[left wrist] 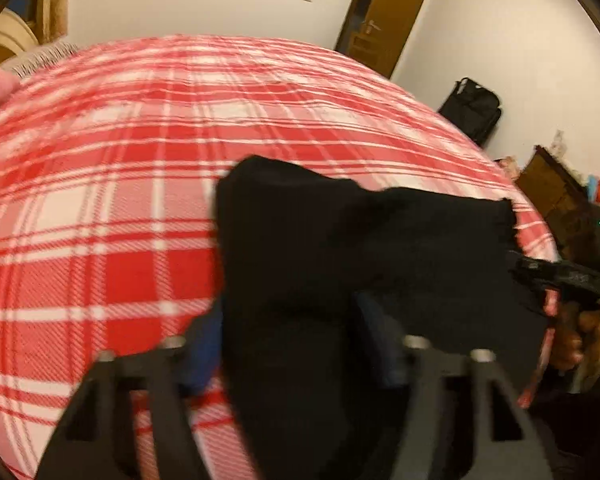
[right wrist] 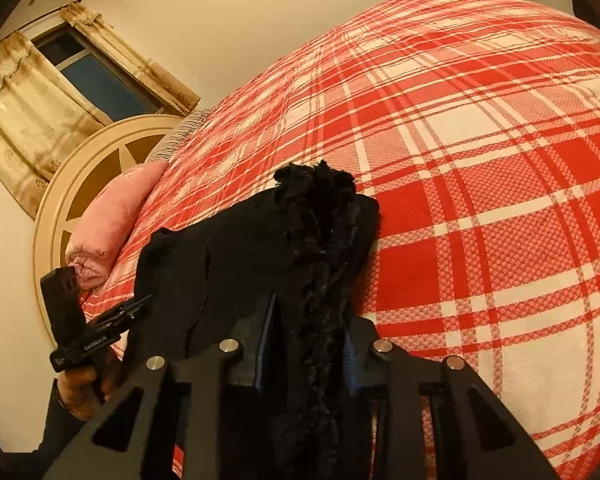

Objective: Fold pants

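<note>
Black fabric fills my left wrist view: the pants [left wrist: 340, 248] hang bunched between the fingers of my left gripper [left wrist: 292, 344], which are closed on a thick fold and hold it above the red-and-white plaid bedspread [left wrist: 100, 200]. At the right edge I see my right gripper [left wrist: 560, 280] pinching the far end of the same cloth. A brown door [left wrist: 388, 12] and a dark bag [left wrist: 474, 108] stand by the far wall. From the right wrist, the jaws are clamped on a frayed, fuzzy edge of the pants, with my left gripper low on the left. A pink pillow [right wrist: 112, 216], a cream headboard [right wrist: 80, 168] and a curtained window [right wrist: 88, 68] lie beyond. I judge the folding barely begun: the cloth is lifted, not laid flat, and no neat crease shows.
</note>
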Demonstrator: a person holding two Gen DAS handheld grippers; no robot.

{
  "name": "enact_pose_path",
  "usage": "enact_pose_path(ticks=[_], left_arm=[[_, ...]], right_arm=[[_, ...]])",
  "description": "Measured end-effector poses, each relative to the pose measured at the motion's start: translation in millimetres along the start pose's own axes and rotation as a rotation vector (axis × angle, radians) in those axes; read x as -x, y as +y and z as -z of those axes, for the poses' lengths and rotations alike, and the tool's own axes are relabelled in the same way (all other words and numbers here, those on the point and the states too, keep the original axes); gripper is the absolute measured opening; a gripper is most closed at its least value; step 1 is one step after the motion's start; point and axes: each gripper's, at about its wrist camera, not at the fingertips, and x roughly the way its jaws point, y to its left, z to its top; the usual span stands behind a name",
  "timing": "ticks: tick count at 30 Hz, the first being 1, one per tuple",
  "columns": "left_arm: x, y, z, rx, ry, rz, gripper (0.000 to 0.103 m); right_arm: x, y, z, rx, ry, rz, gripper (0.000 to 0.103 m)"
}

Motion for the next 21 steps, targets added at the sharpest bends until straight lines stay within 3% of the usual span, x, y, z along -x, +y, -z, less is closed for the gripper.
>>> enact_pose_path(ticks=[4,7,8,15,21], left_arm=[[-2,-2,2,-0.011,-0.007,-0.006,0.055],[6,1,1,0.001,-0.031,0.005,0.020],[9,1,0,0.003,-0.041,0.008,0.016],[40,-1,-9,0.033,-0.127,0.024,0.010],[77,7,-16,0.040,-0.203,-0.003,0.008]], right_arm=[[4,9,0,0.021,-0.011,0.006,0.023],[12,18,-1,0.035,-0.026,0.008,0.021],[14,21,-2,0.037,-0.029,0.004,0.021],[19,57,-24,0.108,-0.023,-0.034,0.019],[-11,100,-48,0.173,0.008,-0.092,0.018]])
